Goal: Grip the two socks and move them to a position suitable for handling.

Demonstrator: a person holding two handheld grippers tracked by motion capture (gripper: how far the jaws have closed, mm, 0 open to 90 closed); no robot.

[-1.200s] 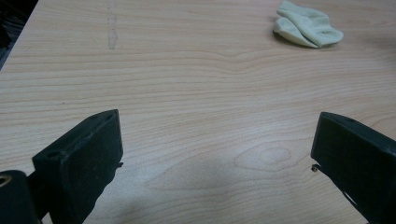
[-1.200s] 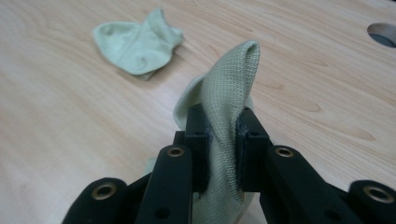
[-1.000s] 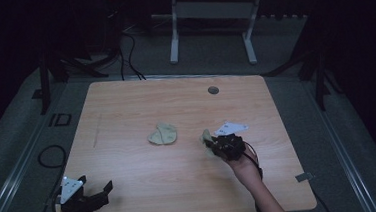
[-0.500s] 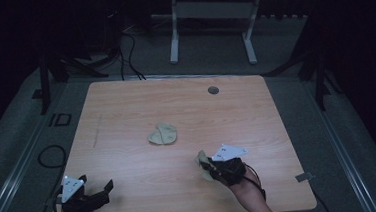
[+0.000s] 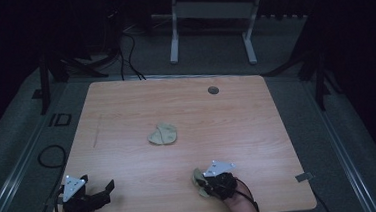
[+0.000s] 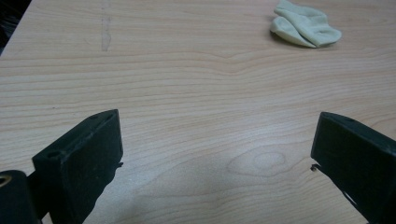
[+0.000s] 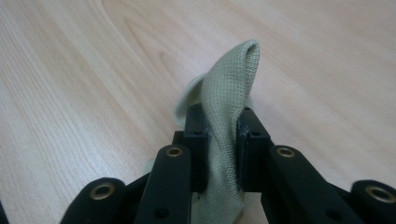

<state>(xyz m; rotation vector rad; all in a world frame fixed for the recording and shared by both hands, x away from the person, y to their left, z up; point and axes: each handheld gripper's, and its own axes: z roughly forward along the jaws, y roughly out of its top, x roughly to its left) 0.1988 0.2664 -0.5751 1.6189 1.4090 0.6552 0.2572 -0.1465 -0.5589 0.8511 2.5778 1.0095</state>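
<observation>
The right gripper [image 5: 201,184], at the near edge of the table [image 5: 258,131] right of centre, is clenched on a pale green knit sock [image 7: 229,107]; in the right gripper view the fabric is pinched flat between the two black jaws and stands up above them in a folded crest. Its jaws have just been easing open a little, yet the cloth remains between them and the pads press on it. A second sock [image 5: 163,134], crumpled into a small heap, lies near the middle of the table, well apart from both grippers; the left gripper view shows it far and to the right [image 6: 306,29]. The left gripper [image 5: 99,191] rests at the near left corner, jaws released and spread wide over bare wood, holding nothing.

The step in hand appears to be setting the held sock down at the near edge. To do it well, the fabric should probably be lowered until its free end rests on the wood before the jaws part, so it lies flat rather than bunched. The idle left gripper could pin or straighten one end.
</observation>
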